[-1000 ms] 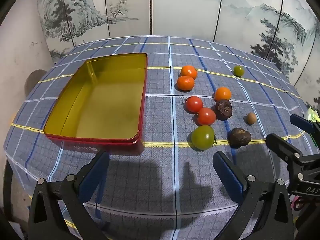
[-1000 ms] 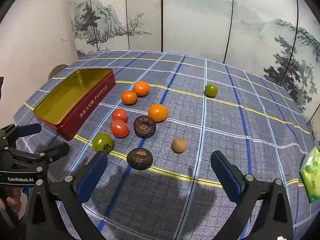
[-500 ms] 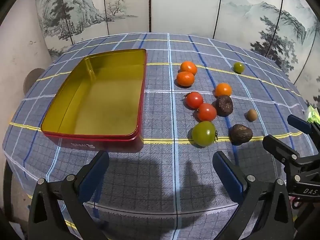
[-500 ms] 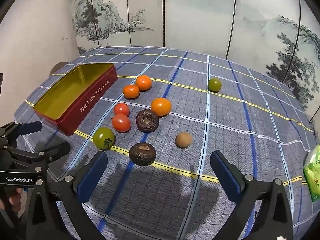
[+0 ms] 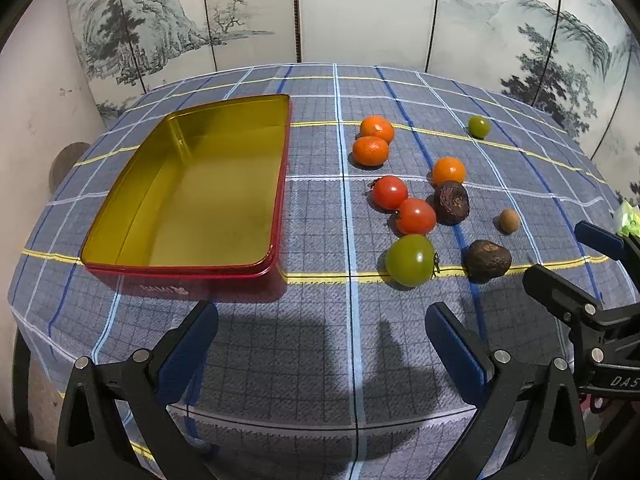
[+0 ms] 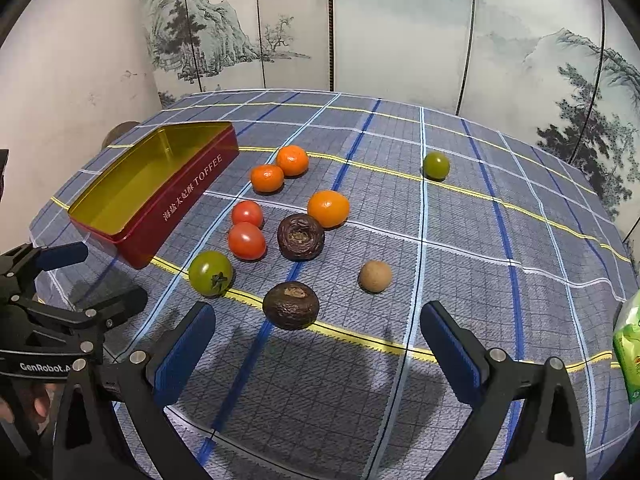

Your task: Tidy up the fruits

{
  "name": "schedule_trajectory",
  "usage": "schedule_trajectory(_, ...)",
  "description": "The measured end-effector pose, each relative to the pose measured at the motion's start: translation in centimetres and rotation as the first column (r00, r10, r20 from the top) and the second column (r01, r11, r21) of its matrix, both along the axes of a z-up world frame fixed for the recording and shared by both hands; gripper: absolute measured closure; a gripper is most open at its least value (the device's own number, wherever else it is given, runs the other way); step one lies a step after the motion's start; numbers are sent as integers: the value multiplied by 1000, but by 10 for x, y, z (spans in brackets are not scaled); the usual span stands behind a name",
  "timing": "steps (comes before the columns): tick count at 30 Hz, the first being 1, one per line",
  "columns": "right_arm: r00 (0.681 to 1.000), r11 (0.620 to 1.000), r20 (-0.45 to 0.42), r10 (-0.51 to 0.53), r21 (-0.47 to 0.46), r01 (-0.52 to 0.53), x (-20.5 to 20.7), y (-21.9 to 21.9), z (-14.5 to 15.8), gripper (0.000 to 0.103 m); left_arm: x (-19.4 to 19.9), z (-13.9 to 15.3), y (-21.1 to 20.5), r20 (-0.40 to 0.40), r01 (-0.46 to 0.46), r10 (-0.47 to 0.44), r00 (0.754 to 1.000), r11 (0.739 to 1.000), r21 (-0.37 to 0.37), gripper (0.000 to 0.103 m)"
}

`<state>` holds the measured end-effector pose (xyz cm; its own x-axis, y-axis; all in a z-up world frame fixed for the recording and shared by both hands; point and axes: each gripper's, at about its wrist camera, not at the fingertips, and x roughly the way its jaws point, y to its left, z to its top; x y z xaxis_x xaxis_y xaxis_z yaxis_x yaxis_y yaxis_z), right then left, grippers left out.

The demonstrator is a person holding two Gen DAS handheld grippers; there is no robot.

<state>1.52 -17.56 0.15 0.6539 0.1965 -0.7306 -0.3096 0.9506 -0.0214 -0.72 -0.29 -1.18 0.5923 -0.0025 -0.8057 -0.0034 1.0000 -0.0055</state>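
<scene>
I counted ten fruits on the table (image 5: 256, 344): three oranges, two touching (image 5: 377, 129) (image 5: 370, 151) and one apart (image 5: 449, 170); two red tomatoes side by side (image 5: 390, 192) (image 5: 415, 216); one large green tomato (image 5: 410, 260); one small green fruit (image 5: 479, 127) well apart at the far side; two dark wrinkled fruits (image 5: 451, 202) (image 5: 488, 259); and one small brown round fruit (image 5: 509, 221). All lay on the checked cloth, to the right of the tin (image 5: 280, 184). The single red tin, gold inside, held nothing that I could see. A green packet (image 6: 628, 356) sat at the table's right edge. My left tongs (image 5: 322, 344) stood apart, holding nothing, near the tin's front corner. My right tongs (image 6: 316, 344) stood apart too, the nearer dark fruit just ahead of them.
</scene>
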Motion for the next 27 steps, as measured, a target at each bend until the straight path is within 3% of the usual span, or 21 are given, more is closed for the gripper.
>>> schedule_trajectory(27,1000,1000,-16,-13,-1,13,3,0,-7,2,-2,-3,-2,-24,0,0,1000,1000,5,1)
